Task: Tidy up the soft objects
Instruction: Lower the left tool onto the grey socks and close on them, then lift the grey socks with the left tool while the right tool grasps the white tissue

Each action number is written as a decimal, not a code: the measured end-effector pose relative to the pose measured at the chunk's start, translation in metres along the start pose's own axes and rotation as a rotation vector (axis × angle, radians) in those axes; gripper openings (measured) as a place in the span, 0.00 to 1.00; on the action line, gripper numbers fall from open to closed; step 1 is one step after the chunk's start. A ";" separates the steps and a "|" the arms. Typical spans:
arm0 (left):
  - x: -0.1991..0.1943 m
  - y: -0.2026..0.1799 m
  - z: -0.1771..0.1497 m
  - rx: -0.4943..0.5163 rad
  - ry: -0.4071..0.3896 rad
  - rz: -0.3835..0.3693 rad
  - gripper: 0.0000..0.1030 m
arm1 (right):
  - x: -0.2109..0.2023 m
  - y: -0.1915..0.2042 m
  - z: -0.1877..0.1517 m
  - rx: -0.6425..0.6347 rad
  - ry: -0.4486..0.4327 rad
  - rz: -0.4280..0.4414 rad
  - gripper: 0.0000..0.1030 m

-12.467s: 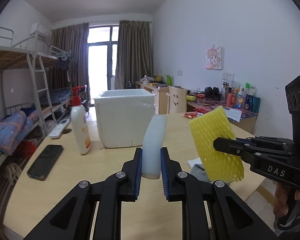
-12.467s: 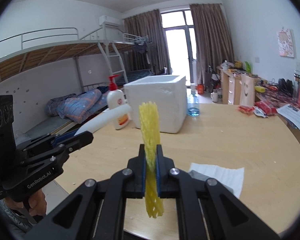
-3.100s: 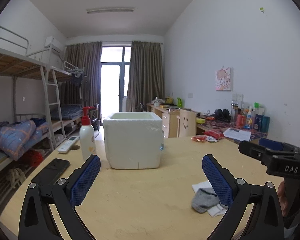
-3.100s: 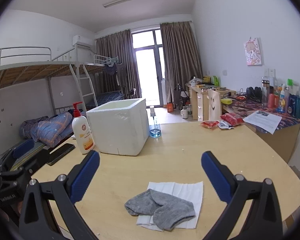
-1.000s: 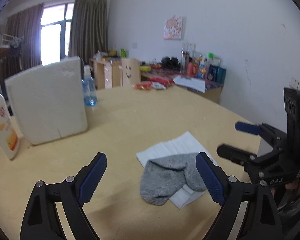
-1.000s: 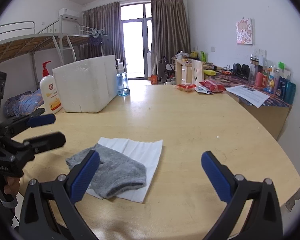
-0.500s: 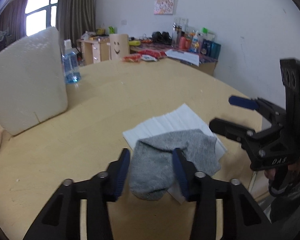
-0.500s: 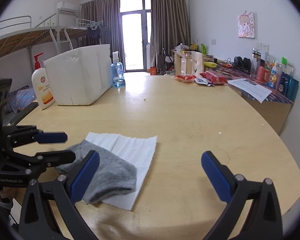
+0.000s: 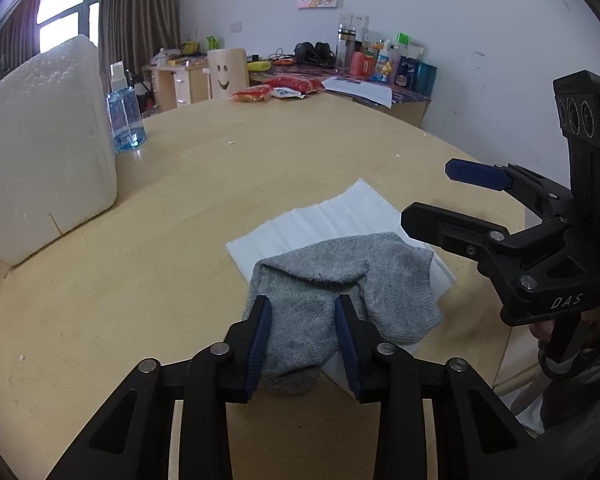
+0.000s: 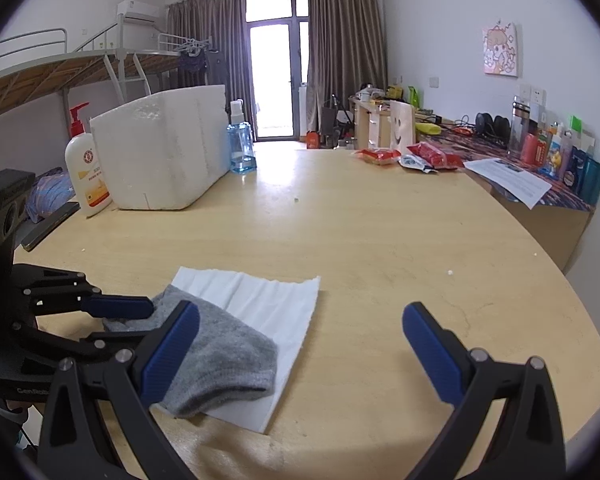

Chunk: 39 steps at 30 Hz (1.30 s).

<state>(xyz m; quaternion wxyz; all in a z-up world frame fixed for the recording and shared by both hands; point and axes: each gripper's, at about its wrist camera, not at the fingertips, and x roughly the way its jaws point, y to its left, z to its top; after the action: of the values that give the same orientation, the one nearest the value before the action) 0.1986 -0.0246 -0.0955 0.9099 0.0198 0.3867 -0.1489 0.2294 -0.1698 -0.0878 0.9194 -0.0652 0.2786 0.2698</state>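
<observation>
A grey sock lies partly on a white tissue sheet near the front edge of the round wooden table. My left gripper is down on the sock's near end. Its jaws are closing, and the blue pads touch the fabric on both sides. In the right wrist view the same left gripper pinches the sock from the left. My right gripper stands wide open above the tissue with nothing between its fingers. It hovers at the right in the left wrist view.
A white foam box stands at the back left of the table. A lotion pump bottle and a blue spray bottle flank it. Red snack packets lie at the far edge. A person's hand holds the right gripper's handle.
My left gripper came down onto the sock and its jaws narrowed from wide open to a pinch around the sock's near end. The right gripper stayed open and nearly still.
</observation>
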 end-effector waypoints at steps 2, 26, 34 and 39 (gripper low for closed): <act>0.000 0.000 0.000 -0.001 0.002 0.003 0.24 | 0.001 0.000 0.000 -0.003 0.005 -0.004 1.00; -0.006 -0.004 -0.006 0.028 -0.026 0.001 0.15 | 0.050 0.025 0.023 -0.031 0.196 0.081 0.65; -0.004 -0.004 -0.006 0.031 -0.027 0.006 0.15 | 0.065 0.031 0.022 -0.046 0.269 0.072 0.59; -0.006 -0.004 -0.008 0.029 -0.032 0.004 0.15 | 0.065 0.036 0.023 -0.074 0.286 0.061 0.43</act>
<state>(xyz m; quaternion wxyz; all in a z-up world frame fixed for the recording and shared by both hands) 0.1882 -0.0261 -0.0966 0.9158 0.0314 0.3700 -0.1528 0.2667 -0.1030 -0.1033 0.8586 -0.1285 0.3984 0.2958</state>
